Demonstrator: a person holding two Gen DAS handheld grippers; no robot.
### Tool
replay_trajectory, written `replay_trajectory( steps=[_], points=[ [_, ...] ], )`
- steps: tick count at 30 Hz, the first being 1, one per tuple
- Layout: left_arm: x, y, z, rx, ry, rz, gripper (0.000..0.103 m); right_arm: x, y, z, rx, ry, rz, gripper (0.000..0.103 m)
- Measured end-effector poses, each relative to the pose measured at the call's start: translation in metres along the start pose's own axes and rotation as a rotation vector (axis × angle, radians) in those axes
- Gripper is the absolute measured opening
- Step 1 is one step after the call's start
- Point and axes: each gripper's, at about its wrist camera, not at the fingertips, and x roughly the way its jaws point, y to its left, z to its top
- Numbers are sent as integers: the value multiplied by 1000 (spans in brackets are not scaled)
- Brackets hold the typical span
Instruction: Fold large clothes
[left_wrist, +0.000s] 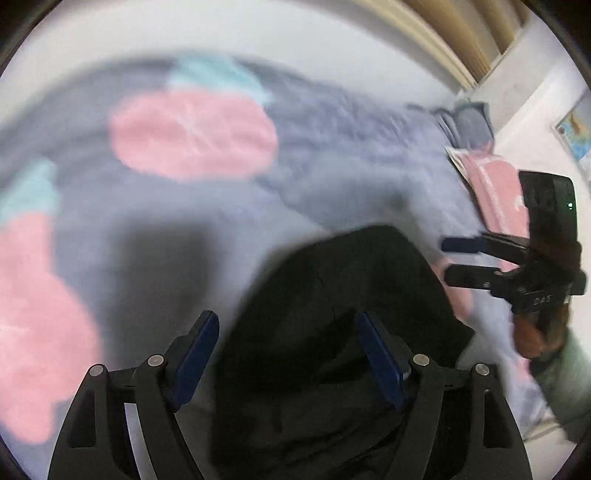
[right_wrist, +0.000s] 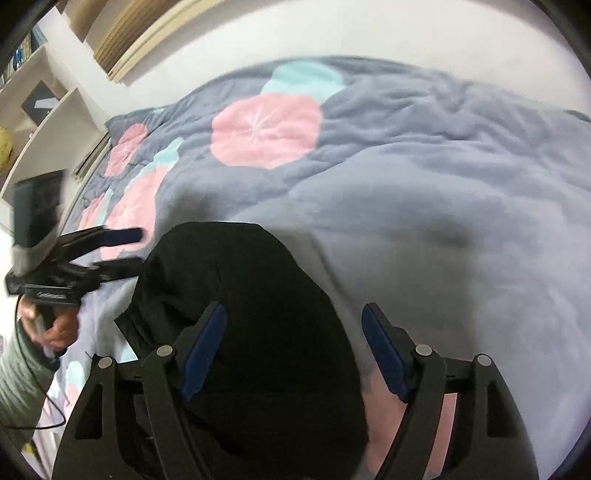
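- Left claw (left_wrist: 288, 354) hangs with its jaws spread wide over the near part of a black garment (left_wrist: 332, 332), gripping nothing; the cloth lies beneath the blue pads (left_wrist: 195, 358), not pinched between them.
- Right claw (right_wrist: 293, 350) is likewise spread and empty, one pad over the black cloth, the other over the bed cover.
- The garment (right_wrist: 251, 314) sits bunched in a dark mound on the grey flowered quilt (right_wrist: 424, 192) of a bed, between the two claws.
- A hand (right_wrist: 51, 328) in a pale green sleeve works the left tool.
- Risk, as judged: the soft quilt lies directly under the garment, so a low pinch could catch quilt along with cloth and drag both.
- Black folds hide seams and edges; a grab at the wrong layer would likely leave a crooked fold.
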Motion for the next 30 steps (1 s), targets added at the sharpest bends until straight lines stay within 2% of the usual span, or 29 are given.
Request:
replay_trajectory(
  steps=[3,6,7,8,10,11,13,18,21,25,30],
  points=[
    [32,13,-2,-24,98,-97,79,27,8,2,-31,45,-21,79],
    [55,9,-7,-17,118,-94,79,56,5,7,-23,105,-1,79],
    [60,6,-9,-9,109,-87,71,63,5,6,-29,124,17,68],
    [59,3,-12,7,96,-89,50,67,7,3,-46,129,30,56],
    [52,1,-17,32,70,-103,29,60,15,-4,-94,83,-12,31],
    [46,-3,-17,43,47,-113,25,47,21,-10,-112,47,-10,27],
    [26,-9,-25,64,1,-133,23,23,32,-23,-134,0,-9,21],
    [-46,-51,-57,143,-104,-146,23,-48,70,-62,-200,-100,-35,20],
    [-84,-81,-82,194,-141,-161,23,-90,92,-91,-223,-140,-41,20],
    [-130,-117,-134,244,-163,-167,23,-142,122,-139,-246,-178,-42,20],
    [-155,-151,-202,252,-130,-139,23,-175,164,-210,-268,-146,-47,20]
  ],
)
